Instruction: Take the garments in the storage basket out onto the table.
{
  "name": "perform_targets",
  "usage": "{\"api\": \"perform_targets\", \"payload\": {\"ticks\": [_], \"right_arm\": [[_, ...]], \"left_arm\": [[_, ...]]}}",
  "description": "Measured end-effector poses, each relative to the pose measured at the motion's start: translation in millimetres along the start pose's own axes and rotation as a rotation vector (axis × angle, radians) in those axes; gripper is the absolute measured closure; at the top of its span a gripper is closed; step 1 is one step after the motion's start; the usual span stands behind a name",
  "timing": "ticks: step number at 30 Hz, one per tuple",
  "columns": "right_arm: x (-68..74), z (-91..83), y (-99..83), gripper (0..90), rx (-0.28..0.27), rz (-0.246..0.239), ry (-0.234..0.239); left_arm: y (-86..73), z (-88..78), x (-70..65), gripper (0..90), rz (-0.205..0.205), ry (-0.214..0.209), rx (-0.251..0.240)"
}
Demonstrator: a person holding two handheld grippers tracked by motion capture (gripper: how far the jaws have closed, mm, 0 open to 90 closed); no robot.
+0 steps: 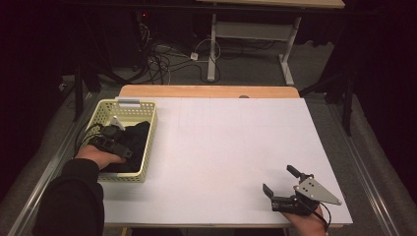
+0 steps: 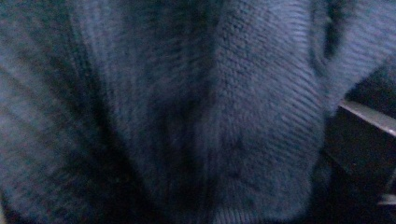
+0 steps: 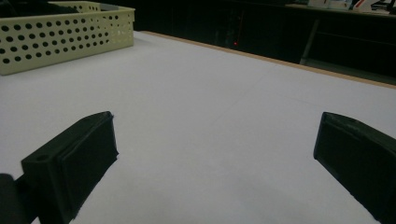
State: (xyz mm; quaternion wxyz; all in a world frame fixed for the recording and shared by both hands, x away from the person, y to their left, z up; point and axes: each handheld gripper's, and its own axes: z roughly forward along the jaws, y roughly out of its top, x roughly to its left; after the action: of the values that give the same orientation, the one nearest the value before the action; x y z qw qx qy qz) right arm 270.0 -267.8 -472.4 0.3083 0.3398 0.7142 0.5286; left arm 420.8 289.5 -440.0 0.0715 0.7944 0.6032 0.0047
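Note:
A pale yellow perforated basket [image 1: 152,129] stands at the left edge of the white table [image 1: 226,142]. A dark blue knitted cloth [image 1: 138,137] lies bunched inside it. My left gripper [image 1: 127,151] is down in the basket against the cloth. In the left gripper view the knit [image 2: 187,116] is pressed close to the camera and hides the jaws, so their state is unclear. My right gripper [image 1: 278,178] rests near the table's front right corner, open and holding nothing. Its jaws stand wide apart over bare white table [image 3: 215,154], with the basket [image 3: 56,39] far off to the left.
The table's wooden back edge [image 1: 206,91] shows beyond the white cover. Behind it stand another desk's white legs [image 1: 212,49] and a tangle of cables [image 1: 162,59] on the floor. Metal rails run along both sides of the table.

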Motion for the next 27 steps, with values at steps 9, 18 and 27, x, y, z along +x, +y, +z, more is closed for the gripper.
{"api": "perform_targets", "payload": {"ticks": [9,18,27], "right_arm": [[1.6,2.2,-1.2,0.1,0.010,-0.004,0.002],[0.4,3.3,-2.4,0.1,0.014,-0.001,0.004],[-1.2,4.2,-5.0,0.3,0.024,0.011,-0.005]], "left_arm": [[13.4,10.2,-3.3,0.0,0.017,0.060,0.061],[13.2,12.7,-0.7,2.8,0.017,0.048,0.018],[4.1,2.9,0.1,26.8,0.050,0.049,-0.066]]}}
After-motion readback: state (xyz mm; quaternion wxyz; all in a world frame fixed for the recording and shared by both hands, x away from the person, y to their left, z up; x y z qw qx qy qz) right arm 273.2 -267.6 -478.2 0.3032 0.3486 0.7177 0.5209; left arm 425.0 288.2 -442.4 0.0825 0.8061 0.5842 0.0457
